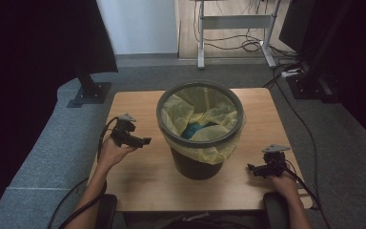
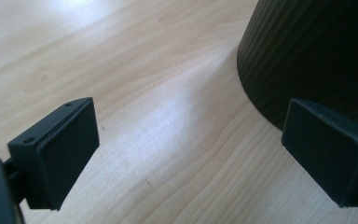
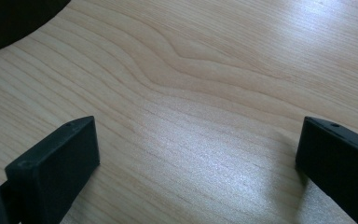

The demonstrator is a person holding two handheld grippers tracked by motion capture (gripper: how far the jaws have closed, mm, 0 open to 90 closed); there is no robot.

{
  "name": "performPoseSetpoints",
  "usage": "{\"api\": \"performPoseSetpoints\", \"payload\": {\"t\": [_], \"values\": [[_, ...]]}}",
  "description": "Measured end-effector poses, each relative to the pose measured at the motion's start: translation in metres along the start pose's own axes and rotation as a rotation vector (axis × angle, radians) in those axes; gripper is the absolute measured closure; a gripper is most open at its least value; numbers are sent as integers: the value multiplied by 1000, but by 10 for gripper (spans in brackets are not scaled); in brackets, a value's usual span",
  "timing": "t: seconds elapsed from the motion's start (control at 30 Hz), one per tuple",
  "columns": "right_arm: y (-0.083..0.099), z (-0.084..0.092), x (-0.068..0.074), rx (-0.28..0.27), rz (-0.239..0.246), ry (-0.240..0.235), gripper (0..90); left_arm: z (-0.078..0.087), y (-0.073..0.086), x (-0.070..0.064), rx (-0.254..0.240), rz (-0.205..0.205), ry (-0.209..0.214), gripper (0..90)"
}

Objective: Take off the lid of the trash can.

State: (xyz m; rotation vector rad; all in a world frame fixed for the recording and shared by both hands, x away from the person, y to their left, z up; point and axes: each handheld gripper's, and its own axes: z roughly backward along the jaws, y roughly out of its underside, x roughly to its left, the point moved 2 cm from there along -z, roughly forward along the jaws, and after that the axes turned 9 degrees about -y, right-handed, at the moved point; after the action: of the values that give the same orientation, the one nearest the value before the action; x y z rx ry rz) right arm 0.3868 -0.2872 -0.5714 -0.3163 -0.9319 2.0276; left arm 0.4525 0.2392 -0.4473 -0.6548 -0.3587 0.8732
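Wooden table [image 1: 138,186], light grain, small and square, standing on grey carpet.

Bin [image 1: 199,129]: dark, ribbed wall, upright at the table's centre. A grey ring sits on its rim and pins a yellow bag [image 1: 205,153], which lines the inside and folds down over the outside on the near side. Something blue [image 1: 196,130] lies low inside the bag; cannot tell what it is.

Left gripper [image 1: 143,141]: held in the left hand [image 1: 112,151], left of the bin and apart from it, over the table's left part, pointing right toward the bin. Jaws spread wide, nothing between them. In the left gripper view the bin's ribbed wall [image 2: 307,56] stands beyond the right jaw, where wall meets table; bare wood between the jaws.

Right gripper [image 1: 253,168]: held in the right hand [image 1: 285,181] at the near right of the table, right of the bin and apart from it, pointing left. Jaws spread wide, empty. The right gripper view shows bare wood grain between them and a dark curved edge at the top left corner.

Cables trail from both grippers off the near edge. Far off: a desk frame [image 1: 236,24] and loose floor cables.
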Motion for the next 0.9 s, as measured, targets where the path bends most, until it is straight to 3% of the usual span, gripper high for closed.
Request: {"api": "performPoseSetpoints", "payload": {"t": [0.43, 0.9], "values": [[0, 0, 0, 0, 0, 0, 0, 20, -34, 4, -30, 10, -11, 32], [0, 0, 0, 0, 0, 0, 0, 44, -73, 8, -52, -7, -33, 41]]}}
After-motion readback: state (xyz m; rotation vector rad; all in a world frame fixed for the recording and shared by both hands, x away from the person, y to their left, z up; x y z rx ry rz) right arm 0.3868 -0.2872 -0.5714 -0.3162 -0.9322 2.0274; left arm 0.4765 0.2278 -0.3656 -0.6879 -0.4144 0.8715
